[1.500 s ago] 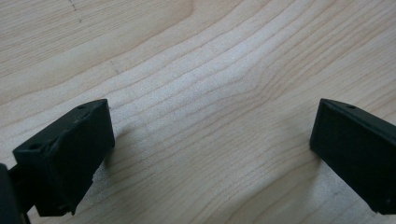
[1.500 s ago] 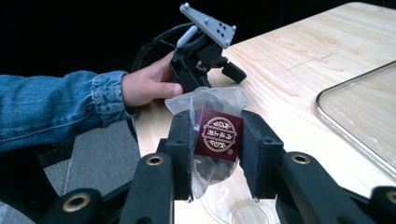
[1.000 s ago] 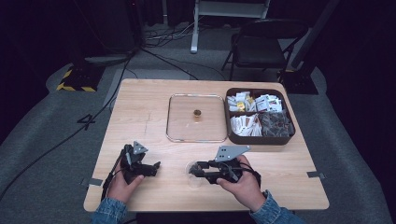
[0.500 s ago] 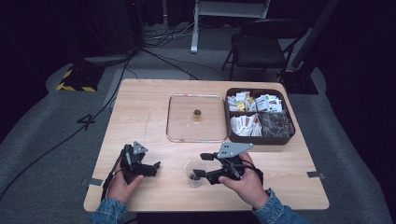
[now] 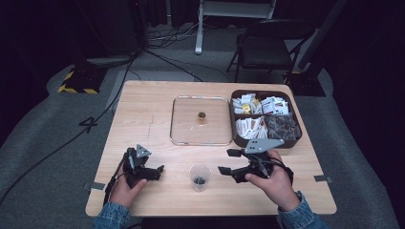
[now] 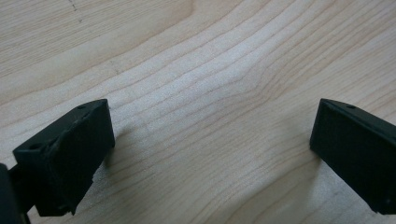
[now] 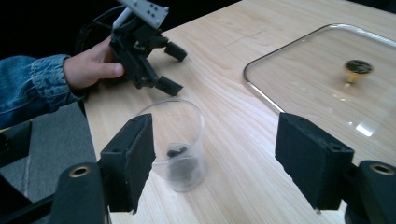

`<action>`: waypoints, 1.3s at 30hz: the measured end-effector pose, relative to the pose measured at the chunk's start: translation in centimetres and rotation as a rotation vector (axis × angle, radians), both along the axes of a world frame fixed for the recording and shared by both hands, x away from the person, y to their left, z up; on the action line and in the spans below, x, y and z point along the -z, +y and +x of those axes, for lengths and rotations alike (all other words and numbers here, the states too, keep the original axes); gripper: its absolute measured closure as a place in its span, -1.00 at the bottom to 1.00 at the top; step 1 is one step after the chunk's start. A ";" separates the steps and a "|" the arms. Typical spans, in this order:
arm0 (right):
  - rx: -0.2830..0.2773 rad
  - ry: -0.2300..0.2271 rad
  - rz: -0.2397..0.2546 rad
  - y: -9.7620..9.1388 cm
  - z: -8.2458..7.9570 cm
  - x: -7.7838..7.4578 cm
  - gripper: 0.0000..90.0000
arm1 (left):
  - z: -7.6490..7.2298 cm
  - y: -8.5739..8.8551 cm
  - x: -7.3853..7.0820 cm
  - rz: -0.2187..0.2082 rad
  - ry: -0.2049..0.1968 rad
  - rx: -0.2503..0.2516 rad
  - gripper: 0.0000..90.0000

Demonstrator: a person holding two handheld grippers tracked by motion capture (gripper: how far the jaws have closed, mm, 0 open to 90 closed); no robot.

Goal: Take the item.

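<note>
On the desk [image 5: 143, 114] we note, from left: left gripper [image 5: 152, 172], fingers spread over bare wood; clear cup [image 5: 199, 176] holding dark bits; right gripper [image 5: 229, 161], fingers spread, just beside it. Behind: glass lid [image 5: 200, 120], snack box [image 5: 265, 118].

**Table and its contents**

Light wooden table [image 5: 143, 119]. At rear centre, a glass lid [image 5: 200, 120] with a brass knob [image 5: 202, 116], lying flat. Just beside it to the right, a dark tray [image 5: 265, 118] of packets. Near the front edge, a clear plastic cup [image 5: 199, 177], upright, holding small dark pieces.
</note>
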State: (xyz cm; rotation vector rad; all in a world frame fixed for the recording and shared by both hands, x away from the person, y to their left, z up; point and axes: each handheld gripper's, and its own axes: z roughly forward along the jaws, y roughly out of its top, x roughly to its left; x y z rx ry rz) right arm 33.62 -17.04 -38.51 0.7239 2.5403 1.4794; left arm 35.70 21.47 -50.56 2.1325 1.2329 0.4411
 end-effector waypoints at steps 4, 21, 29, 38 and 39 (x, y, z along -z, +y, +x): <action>0.028 -0.020 0.005 -1.6 0.0 -0.2 -0.39 | 0.0 0.0 0.0 0.000 0.000 0.000 -1.00; 0.181 -0.001 -0.070 -8.7 1.6 1.1 -0.61 | 0.0 0.0 0.0 -0.003 0.002 0.002 -1.00; 0.220 0.025 -0.094 -11.0 2.3 3.0 -0.61 | 0.1 0.0 0.0 -0.003 0.002 0.003 -1.00; 0.270 0.008 -0.124 -12.5 3.2 5.6 -0.61 | 0.1 -0.1 0.0 -0.005 0.003 0.000 -1.00; 0.278 0.009 -0.126 -12.6 3.4 6.0 -0.61 | 0.1 -0.1 0.0 -0.007 0.004 0.000 -1.00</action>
